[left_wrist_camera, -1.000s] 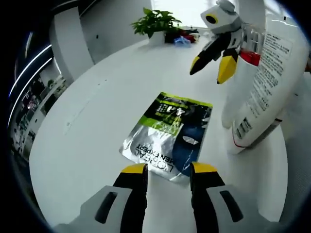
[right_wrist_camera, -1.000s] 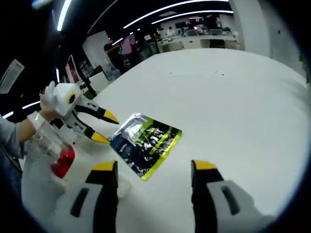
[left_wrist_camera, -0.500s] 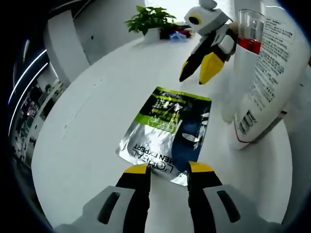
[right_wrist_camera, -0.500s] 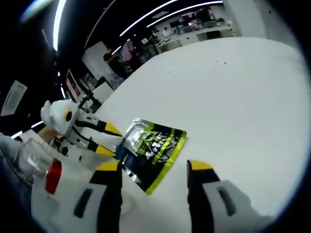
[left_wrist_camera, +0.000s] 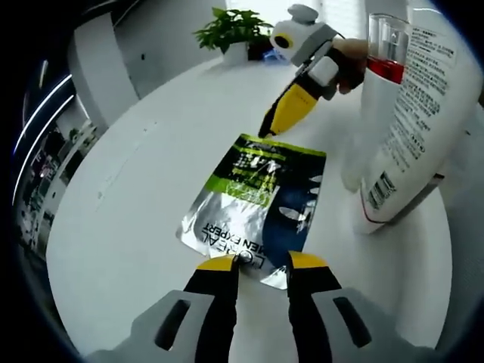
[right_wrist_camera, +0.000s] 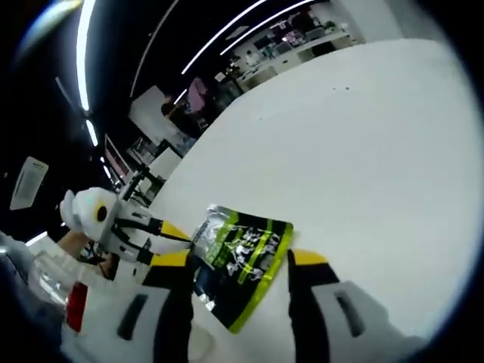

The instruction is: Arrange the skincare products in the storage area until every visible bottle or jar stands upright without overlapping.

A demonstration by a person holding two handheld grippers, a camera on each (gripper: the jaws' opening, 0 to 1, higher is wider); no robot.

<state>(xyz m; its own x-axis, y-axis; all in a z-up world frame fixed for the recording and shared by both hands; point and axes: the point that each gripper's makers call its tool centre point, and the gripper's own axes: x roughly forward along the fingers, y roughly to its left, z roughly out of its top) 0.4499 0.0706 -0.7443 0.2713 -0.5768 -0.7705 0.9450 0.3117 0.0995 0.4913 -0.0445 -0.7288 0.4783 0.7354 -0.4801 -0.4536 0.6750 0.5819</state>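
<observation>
foil sachet (left_wrist_camera: 255, 204) lying flat on the white table (left_wrist_camera: 136, 181), beside an upright white bottle (left_wrist_camera: 412, 113). left gripper (left_wrist_camera: 262, 265) at the sachet's near edge, jaws apart; right gripper (right_wrist_camera: 236, 259) over its far edge, jaws apart.

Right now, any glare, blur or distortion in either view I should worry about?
Left gripper view: sharp; window blown out behind the plant; silver glare on the foil sachet, text still legible; fisheye bends the white bottle. Right gripper view: heavily rolled, dim background with ceiling-light streaks; the bottle's red band soft near the rim; sachet readable between the right gripper tips.
</observation>
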